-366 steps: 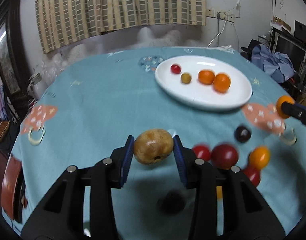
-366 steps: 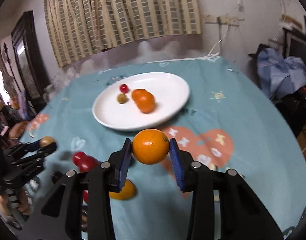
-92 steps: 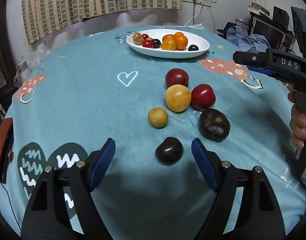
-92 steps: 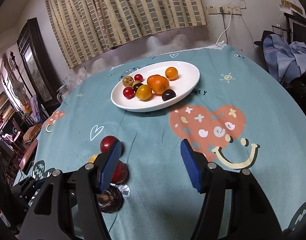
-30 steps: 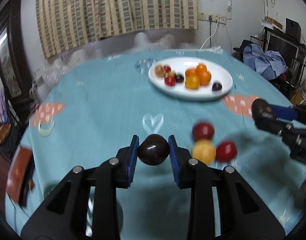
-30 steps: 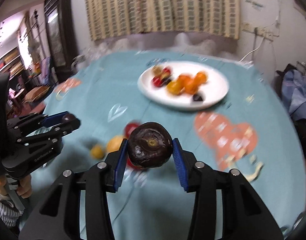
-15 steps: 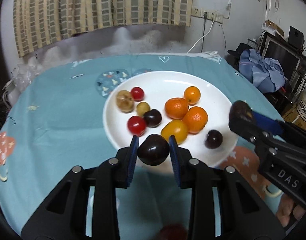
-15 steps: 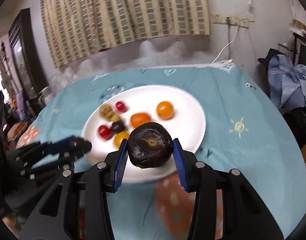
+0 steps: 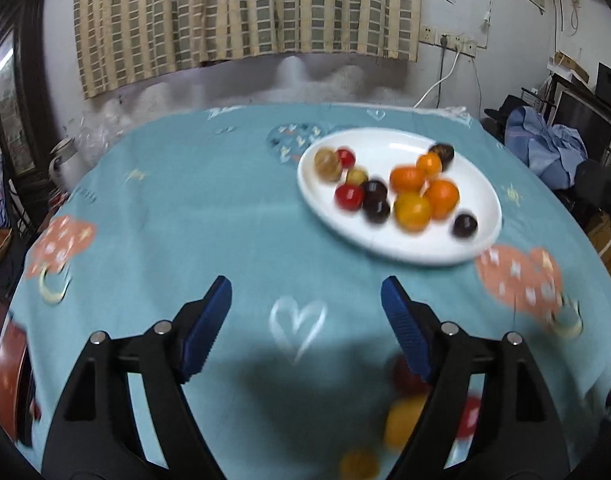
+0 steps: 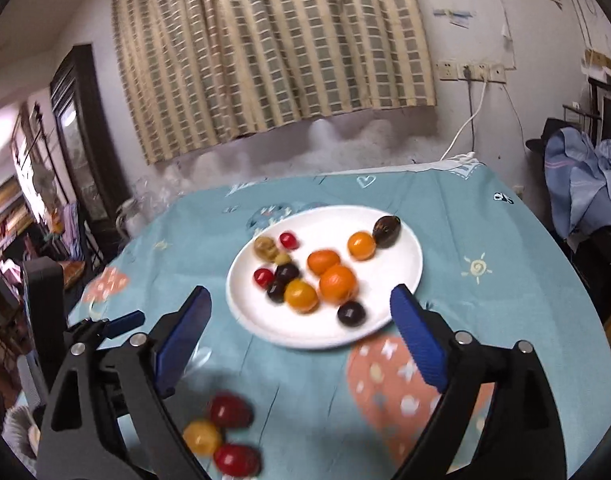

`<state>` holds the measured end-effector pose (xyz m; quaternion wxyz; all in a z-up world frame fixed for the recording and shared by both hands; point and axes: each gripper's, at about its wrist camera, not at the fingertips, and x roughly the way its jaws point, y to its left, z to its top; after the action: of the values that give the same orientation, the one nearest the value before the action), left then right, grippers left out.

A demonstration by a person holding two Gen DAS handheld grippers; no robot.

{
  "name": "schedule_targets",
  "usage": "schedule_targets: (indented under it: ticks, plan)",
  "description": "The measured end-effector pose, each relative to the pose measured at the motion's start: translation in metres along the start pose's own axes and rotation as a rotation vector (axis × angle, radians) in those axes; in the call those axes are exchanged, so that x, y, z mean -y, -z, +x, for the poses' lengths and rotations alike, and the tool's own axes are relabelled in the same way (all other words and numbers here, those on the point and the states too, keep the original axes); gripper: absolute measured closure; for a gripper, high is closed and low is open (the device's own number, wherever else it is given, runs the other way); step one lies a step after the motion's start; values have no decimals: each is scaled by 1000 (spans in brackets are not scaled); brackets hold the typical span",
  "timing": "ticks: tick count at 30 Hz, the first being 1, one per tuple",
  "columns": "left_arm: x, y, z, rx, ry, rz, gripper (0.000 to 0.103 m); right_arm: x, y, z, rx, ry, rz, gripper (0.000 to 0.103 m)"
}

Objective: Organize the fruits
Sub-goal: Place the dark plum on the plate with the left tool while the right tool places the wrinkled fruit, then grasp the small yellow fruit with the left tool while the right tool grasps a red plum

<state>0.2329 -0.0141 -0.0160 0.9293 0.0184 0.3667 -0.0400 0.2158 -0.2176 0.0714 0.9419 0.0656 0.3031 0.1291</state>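
A white oval plate (image 9: 425,250) (image 10: 403,268) on the teal tablecloth holds several oranges, red tomatoes and dark plums. A dark wrinkled fruit (image 9: 444,152) (image 10: 386,231) lies at the plate's far rim. A dark plum (image 9: 376,210) (image 10: 276,291) sits among the fruits near the middle. My left gripper (image 9: 304,292) hovers over the cloth short of the plate, its jaws opening with nothing between them. My right gripper (image 10: 300,296) stands before the plate's near edge, its jaws also opening and empty.
Loose fruits lie on the cloth near me: two red ones (image 10: 229,410) (image 10: 235,460) and a yellow one (image 10: 201,436), blurred at the lower right of the left wrist view (image 9: 405,420). A blue finger (image 10: 123,321) of the left tool shows at the left. Clutter and a curtain ring the table.
Both grippers have opened and let go of their fruits. The dark plum and the dark wrinkled fruit now lie on the plate. Both grippers have drawn back from the plate.
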Motion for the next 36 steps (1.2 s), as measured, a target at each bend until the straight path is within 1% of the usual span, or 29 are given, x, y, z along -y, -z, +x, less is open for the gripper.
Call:
schedule_targets:
  ticks: [2, 5, 8, 13, 19, 24, 25, 26, 27, 28, 29, 31, 33, 36]
  plan:
    - [-4, 21, -16, 5, 9, 13, 22, -5, 20, -12, 5, 5, -6, 11]
    - [-3, 58, -34, -2, -3, 85, 20, -3, 42, -18, -24, -2, 8, 11]
    - [0, 78, -42, -17, 0, 136, 20, 3, 56, -22, -41, -4, 35, 11]
    - [9, 84, -46, 2, 27, 177, 20, 8, 54, -26, -32, -31, 82, 11]
    - [19, 88, -33, -34, 37, 213, 21, 6, 53, -27, -43, -30, 73, 11]
    - [25, 89, -34, -28, 61, 234, 29, 4, 54, -26, -53, -32, 62, 11]
    - [26, 89, -33, -29, 71, 236, 35, 4, 54, -25, -55, -31, 62, 11]
    - [26, 89, -33, -32, 77, 236, 43, 4, 54, -25, -57, -30, 63, 11]
    - [26, 89, -30, -45, 91, 233, 48, 5, 54, -24, -58, -30, 64, 11]
    - [26, 89, -27, -62, 106, 227, 57, 5, 54, -24, -59, -29, 64, 11]
    - [26, 89, -24, -76, 114, 223, 64, 4, 54, -24, -59, -29, 64, 11]
    - [25, 90, -17, -113, 136, 212, 66, 4, 54, -24, -58, -30, 64, 11]
    - [23, 90, -15, -121, 158, 199, 69, 4, 54, -24, -61, -29, 62, 11]
    - [23, 91, -13, -132, 173, 194, 76, 2, 56, -20, -73, -29, 47, 11]
